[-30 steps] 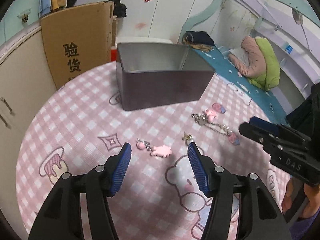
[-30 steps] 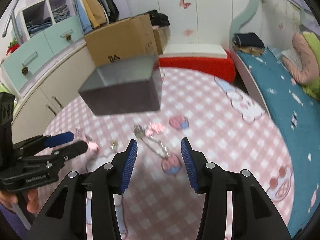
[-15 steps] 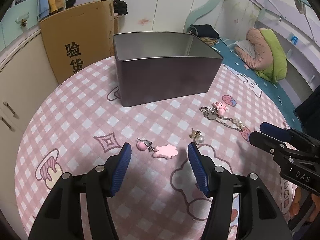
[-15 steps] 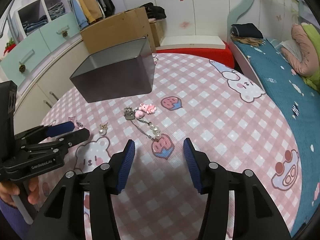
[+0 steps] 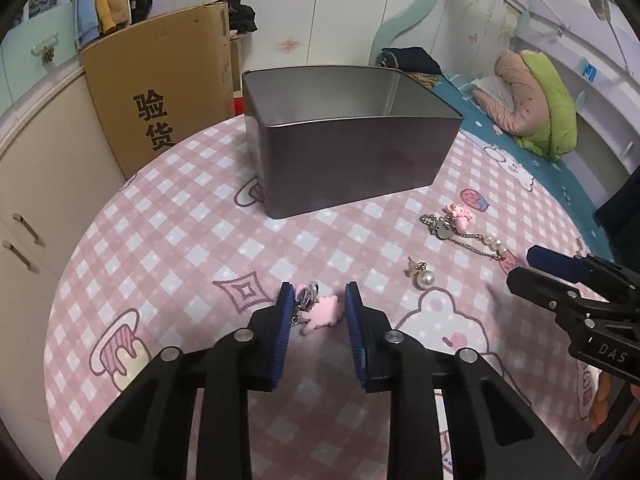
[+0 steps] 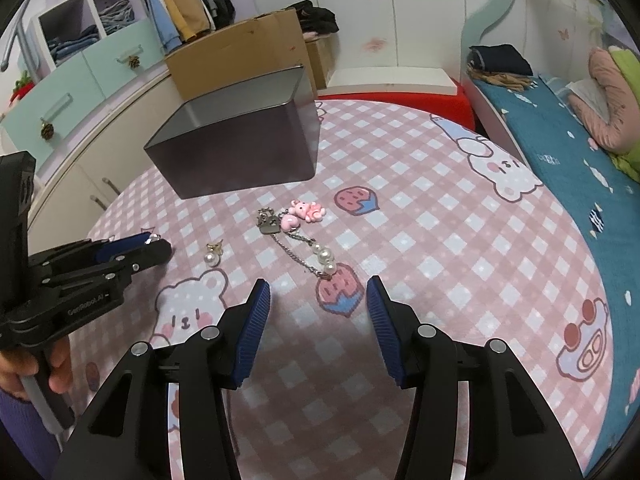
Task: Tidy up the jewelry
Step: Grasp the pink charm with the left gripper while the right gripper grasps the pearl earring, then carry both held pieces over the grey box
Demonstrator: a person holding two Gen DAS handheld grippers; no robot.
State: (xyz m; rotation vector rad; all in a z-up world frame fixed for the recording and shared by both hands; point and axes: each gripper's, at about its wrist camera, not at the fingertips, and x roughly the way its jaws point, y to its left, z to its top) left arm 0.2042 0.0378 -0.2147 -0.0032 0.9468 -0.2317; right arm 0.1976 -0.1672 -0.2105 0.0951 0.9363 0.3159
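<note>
My left gripper (image 5: pixel 318 296) is low over the table, its jaws partly closed around a pink charm with a metal clasp (image 5: pixel 320 309), with small gaps at both sides. A pearl earring (image 5: pixel 422 276) lies to its right. A chain with pearls and a pink pig charm (image 5: pixel 460 228) lies beyond that. An open grey metal tin (image 5: pixel 348 148) stands behind. My right gripper (image 6: pixel 318 294) is open and empty, hovering just short of the chain (image 6: pixel 304 240) and the earring (image 6: pixel 212 254). The tin (image 6: pixel 240 148) stands at the far left in the right wrist view.
The round table has a pink checked cloth (image 5: pixel 160 240). A cardboard box (image 5: pixel 160 92) and cabinets stand behind the table on the left. A bed with blue bedding (image 6: pixel 560 140) runs along the right.
My left gripper has dropped down and forward onto the pink charm and its jaws have narrowed around it. My right gripper has edged closer to the chain.
</note>
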